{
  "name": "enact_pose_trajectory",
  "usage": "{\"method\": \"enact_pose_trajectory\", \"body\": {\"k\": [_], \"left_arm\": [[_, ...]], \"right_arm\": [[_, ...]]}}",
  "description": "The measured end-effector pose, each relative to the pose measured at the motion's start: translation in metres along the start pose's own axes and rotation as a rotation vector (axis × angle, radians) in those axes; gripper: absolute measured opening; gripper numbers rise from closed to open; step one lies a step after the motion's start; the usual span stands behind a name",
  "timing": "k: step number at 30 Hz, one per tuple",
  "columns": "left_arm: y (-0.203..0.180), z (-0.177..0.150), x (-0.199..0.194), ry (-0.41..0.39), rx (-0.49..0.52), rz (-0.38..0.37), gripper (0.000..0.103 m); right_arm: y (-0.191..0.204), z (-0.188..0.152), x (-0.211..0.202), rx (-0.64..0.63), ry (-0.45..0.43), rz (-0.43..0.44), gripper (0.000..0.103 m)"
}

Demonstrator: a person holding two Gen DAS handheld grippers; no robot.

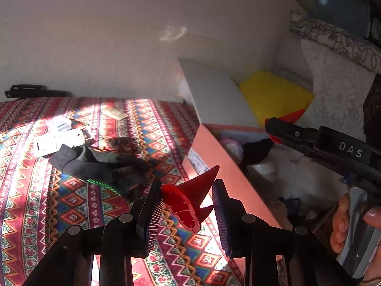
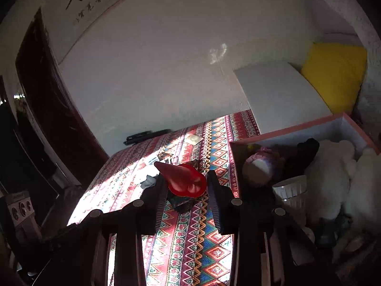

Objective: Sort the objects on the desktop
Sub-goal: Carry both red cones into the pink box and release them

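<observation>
My left gripper [image 1: 188,186] hovers open over the patterned tablecloth [image 1: 47,202], beside the pink box [image 1: 228,166]. A red pointed piece, seemingly part of the gripper, shows between its ribbed fingers. Left of it lie a black garment [image 1: 95,162], white cards and clear plastic [image 1: 57,133], and a small tan card [image 1: 115,113]. My right gripper [image 2: 187,175], also seen from the side as the right gripper [image 1: 271,128], is open at the box's near-left corner and has the same red piece. The pink box [image 2: 285,131] holds a knitted hat [image 2: 259,164], a white ribbed cup [image 2: 290,188], a white plush [image 2: 331,178] and a black item [image 2: 307,147].
A hand [image 1: 345,221] grips the right gripper's handle. Black pens [image 1: 31,90] lie at the table's far edge against the white wall. A white board [image 1: 214,90] and a yellow cushion [image 1: 273,93] stand behind the box. A dark doorway [image 2: 47,109] is at the left.
</observation>
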State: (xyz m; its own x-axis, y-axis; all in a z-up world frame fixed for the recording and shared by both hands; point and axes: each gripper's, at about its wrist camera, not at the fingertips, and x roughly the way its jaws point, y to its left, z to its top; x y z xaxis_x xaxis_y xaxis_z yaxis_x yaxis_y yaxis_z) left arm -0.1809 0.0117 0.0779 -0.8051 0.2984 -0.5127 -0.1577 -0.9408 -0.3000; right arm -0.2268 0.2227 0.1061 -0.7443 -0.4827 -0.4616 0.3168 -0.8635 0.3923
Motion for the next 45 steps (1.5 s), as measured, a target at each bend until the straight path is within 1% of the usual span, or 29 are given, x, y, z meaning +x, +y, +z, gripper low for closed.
{"method": "enact_pose_trajectory", "body": {"k": [8,14,20,24,29,30,31,33,35,39,42,45], "left_arm": [[-0.080,0.028,0.017,0.000,0.072,-0.140,0.034],[-0.132,0.042,0.037,0.021,0.118,-0.215,0.034],[-0.161,0.039,0.063,0.066,0.157,-0.242,0.034],[-0.168,0.035,0.081,0.102,0.154,-0.252,0.034],[-0.164,0.034,0.095,0.123,0.128,-0.224,0.036],[-0.161,0.035,0.096,0.129,0.108,-0.225,0.046],[-0.157,0.035,0.097,0.134,0.085,-0.226,0.072],[-0.147,0.036,0.092,0.113,0.039,-0.221,0.095],[-0.140,0.038,0.086,0.084,0.015,-0.224,0.096],[-0.127,0.040,0.082,0.088,-0.006,-0.210,0.096],[-0.116,0.037,0.077,0.079,-0.018,-0.197,0.096],[-0.098,0.032,0.074,0.090,-0.056,-0.198,0.096]], "right_arm": [[-0.066,0.013,-0.043,0.100,-0.089,-0.086,0.035],[-0.105,0.018,-0.073,0.168,-0.146,-0.147,0.035],[-0.129,0.018,-0.088,0.205,-0.172,-0.181,0.035],[-0.132,0.019,-0.087,0.202,-0.163,-0.187,0.035],[-0.127,0.018,-0.079,0.185,-0.152,-0.183,0.036],[-0.127,0.018,-0.078,0.186,-0.150,-0.193,0.038],[-0.126,0.018,-0.077,0.187,-0.148,-0.203,0.057],[-0.127,0.017,-0.078,0.208,-0.172,-0.231,0.081],[-0.129,0.017,-0.078,0.222,-0.179,-0.227,0.082],[-0.126,0.016,-0.076,0.235,-0.175,-0.218,0.082],[-0.117,0.016,-0.067,0.216,-0.157,-0.214,0.082],[-0.105,0.015,-0.056,0.190,-0.134,-0.200,0.082]]}}
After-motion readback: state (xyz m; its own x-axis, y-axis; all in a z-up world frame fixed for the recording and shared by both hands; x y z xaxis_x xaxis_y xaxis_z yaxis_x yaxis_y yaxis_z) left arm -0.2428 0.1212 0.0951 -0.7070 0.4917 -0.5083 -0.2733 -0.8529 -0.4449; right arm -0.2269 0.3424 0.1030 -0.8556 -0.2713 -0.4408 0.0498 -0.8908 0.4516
